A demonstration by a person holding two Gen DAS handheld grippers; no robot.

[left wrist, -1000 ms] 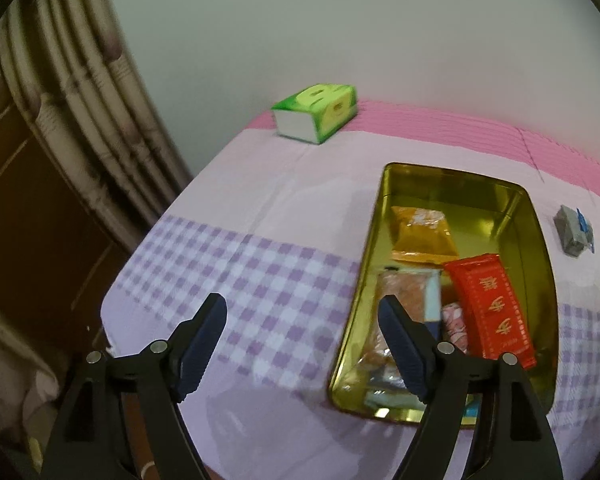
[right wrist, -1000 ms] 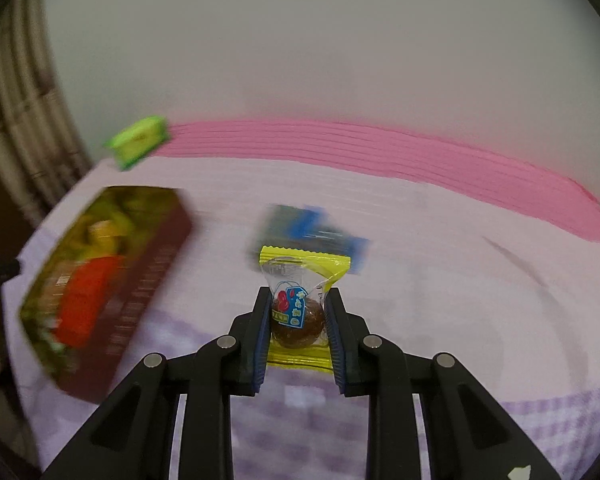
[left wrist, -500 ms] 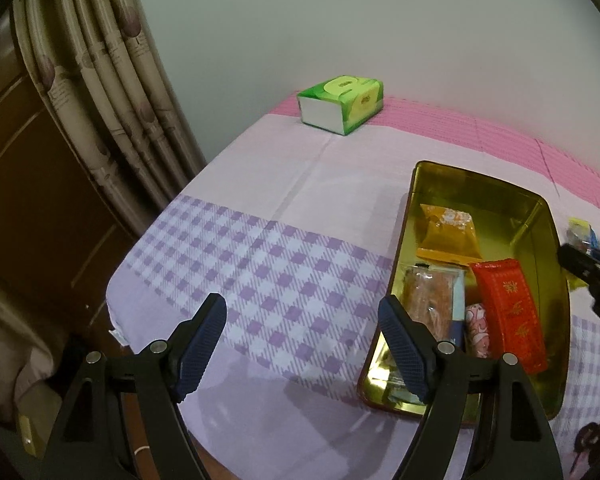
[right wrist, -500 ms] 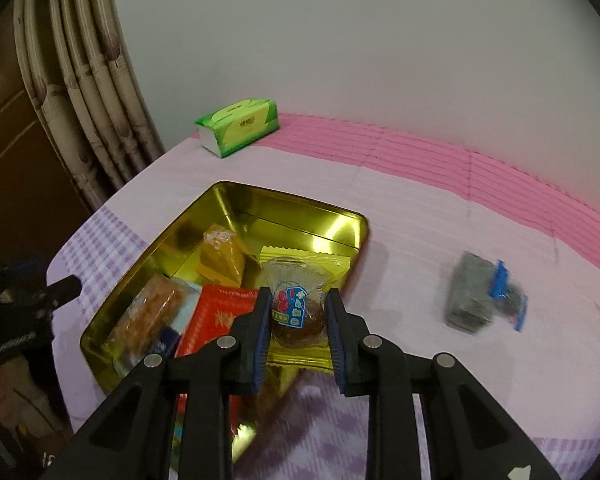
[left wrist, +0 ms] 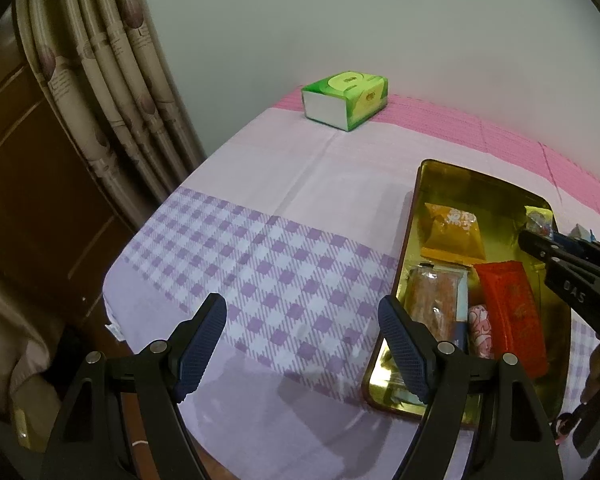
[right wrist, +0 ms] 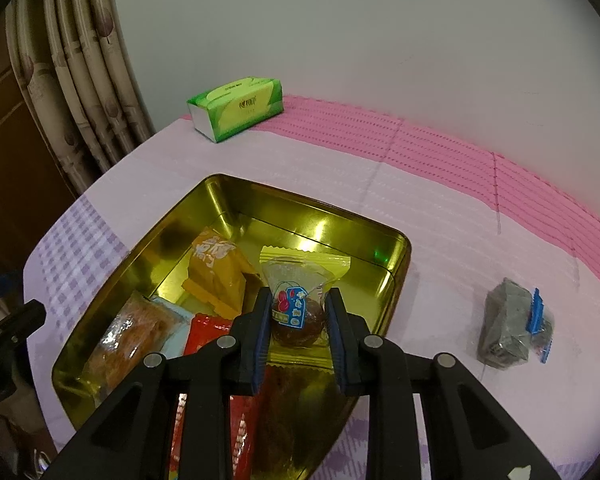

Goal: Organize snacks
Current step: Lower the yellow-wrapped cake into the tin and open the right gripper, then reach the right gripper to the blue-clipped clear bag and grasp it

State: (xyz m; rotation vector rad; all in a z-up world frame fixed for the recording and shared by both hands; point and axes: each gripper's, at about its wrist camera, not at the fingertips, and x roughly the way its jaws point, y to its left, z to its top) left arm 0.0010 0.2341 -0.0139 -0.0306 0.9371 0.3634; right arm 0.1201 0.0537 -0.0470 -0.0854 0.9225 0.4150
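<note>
Right tongs (right wrist: 298,322) are clamped across the plump middle of a light, crinkly, slippery snack packet (right wrist: 300,300), held above the gold tin (right wrist: 396,280) ahead; left tongs (left wrist: 300,348) are held wide open, empty.

Soft, dim indoor light fills both views, sharp and free of blur. Bright glare streaks the shiny gold rectangular metal tin (right wrist: 396,248) at mid-frame. Fisheye bending curves the edges, and black vignetting rounds every corner.
</note>
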